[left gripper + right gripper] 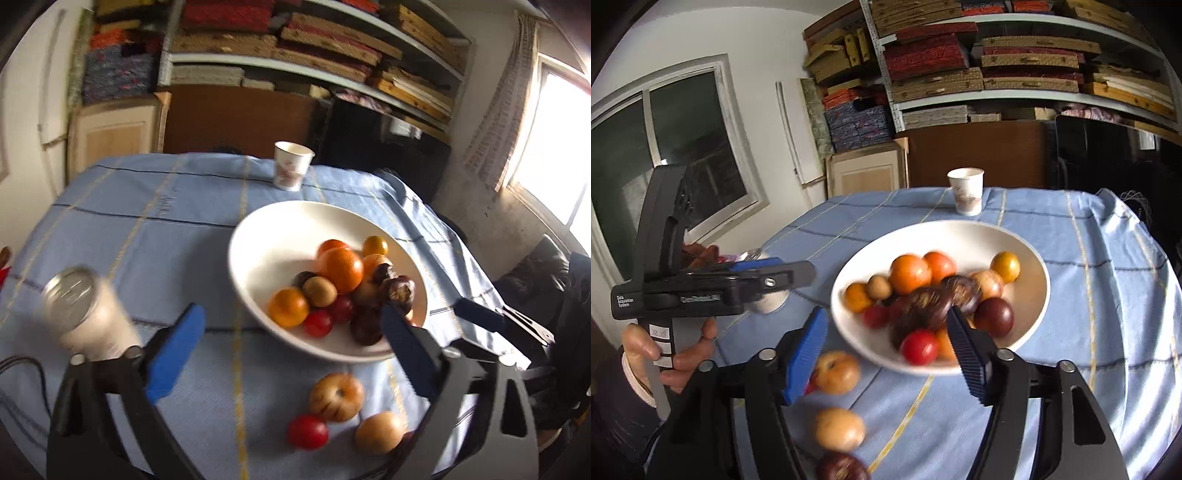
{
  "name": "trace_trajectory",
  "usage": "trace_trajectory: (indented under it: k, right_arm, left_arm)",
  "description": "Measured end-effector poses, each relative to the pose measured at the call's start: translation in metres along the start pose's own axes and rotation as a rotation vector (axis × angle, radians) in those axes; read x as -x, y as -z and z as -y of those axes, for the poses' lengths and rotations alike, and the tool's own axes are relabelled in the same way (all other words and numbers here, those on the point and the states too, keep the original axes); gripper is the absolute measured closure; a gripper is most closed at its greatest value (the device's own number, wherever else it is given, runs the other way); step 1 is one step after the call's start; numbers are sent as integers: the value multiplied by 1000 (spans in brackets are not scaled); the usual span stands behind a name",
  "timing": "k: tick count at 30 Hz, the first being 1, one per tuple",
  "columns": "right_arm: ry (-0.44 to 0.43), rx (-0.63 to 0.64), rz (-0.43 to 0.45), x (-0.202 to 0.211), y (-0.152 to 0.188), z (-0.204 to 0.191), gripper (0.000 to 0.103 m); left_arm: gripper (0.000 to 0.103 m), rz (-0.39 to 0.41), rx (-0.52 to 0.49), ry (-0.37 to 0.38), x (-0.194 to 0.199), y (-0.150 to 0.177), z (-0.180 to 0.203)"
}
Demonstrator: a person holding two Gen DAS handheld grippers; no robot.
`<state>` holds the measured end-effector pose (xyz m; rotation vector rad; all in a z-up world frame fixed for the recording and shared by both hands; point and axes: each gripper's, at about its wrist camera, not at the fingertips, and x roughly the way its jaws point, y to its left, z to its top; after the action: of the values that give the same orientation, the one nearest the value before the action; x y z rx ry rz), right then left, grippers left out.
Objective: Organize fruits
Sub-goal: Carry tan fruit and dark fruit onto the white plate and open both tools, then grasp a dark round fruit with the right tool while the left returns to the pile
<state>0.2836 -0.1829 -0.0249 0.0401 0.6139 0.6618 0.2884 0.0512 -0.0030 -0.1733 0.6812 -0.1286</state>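
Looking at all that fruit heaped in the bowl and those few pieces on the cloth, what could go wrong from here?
The white bowl is heaped on one side, so another fruit dropped there might roll out. The loose tan fruit and dark fruit lie near the table's edge; a nudge from the open right tongs could send them off.

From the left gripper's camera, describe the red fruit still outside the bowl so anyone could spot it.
Find the white bowl on the blue tablecloth. Three fruits lie on the cloth just in front of it. The small red fruit is the leftmost one, glossy and bright beside two larger tan ones.
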Motion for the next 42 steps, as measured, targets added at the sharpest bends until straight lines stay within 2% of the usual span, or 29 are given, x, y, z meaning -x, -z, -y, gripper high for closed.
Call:
trace_trajectory:
  k: [2, 4, 8, 14, 22, 42]
  right_arm:
    - [-24, 16, -55, -2, 15, -8, 32]
    - [-2, 66, -116, -6, 26, -21, 32]
    - [43, 178, -188, -10, 41, -42, 32]
    - [50, 182, -219, -13, 52, -45, 30]
    - [57, 178, -259, -16, 55, -43, 27]
    - [120, 197, -363, -28, 71, -41, 28]
  left_arm:
    - [5, 28, 22, -29, 13, 15, -6]
    - [5, 33, 40, -47, 20, 31, -12]
    - [5, -10, 49, -70, 25, 49, -18]
    - [5, 16, 52, -128, 34, 57, -23]
    - [5, 4, 40, -133, 34, 58, -21]
    - [5, -16, 29, -157, 29, 61, -22]
